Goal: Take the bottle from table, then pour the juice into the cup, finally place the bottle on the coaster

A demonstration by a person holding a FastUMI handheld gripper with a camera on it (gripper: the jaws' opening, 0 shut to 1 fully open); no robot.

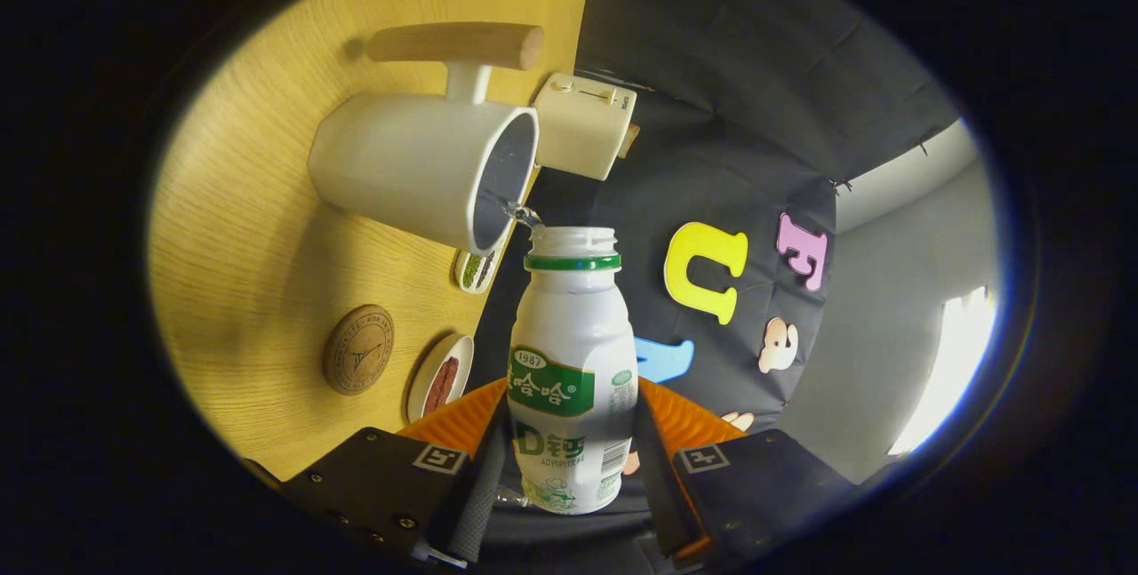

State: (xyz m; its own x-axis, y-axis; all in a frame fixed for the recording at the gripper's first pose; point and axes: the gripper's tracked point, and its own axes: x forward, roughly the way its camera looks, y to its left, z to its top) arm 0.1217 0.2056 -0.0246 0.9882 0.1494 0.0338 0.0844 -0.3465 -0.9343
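Wood-grain table [267, 228] fills the left of the frame, rolled on its side along with everything standing on it. At lower left lies a round cork coaster [358, 349], with nothing on it. Just right of it sits a small dish [440, 387] holding something reddish. Above them, in the upper left, a white cup [418, 168] with a wooden handle [458, 43] has its mouth turned toward the centre; a second small dish [475, 270] peeks out under its rim. At upper centre a cream box [582, 124] with a slider stands just beyond the cup. In the middle, a white bottle [569, 371] with a green neck ring and no cap is tipped, its open mouth close to the cup's rim, a thin clear stream [523, 214] crossing between them. At lower centre the gripper [569, 459] is closed on the bottle, a finger pressing each side of its lower body.
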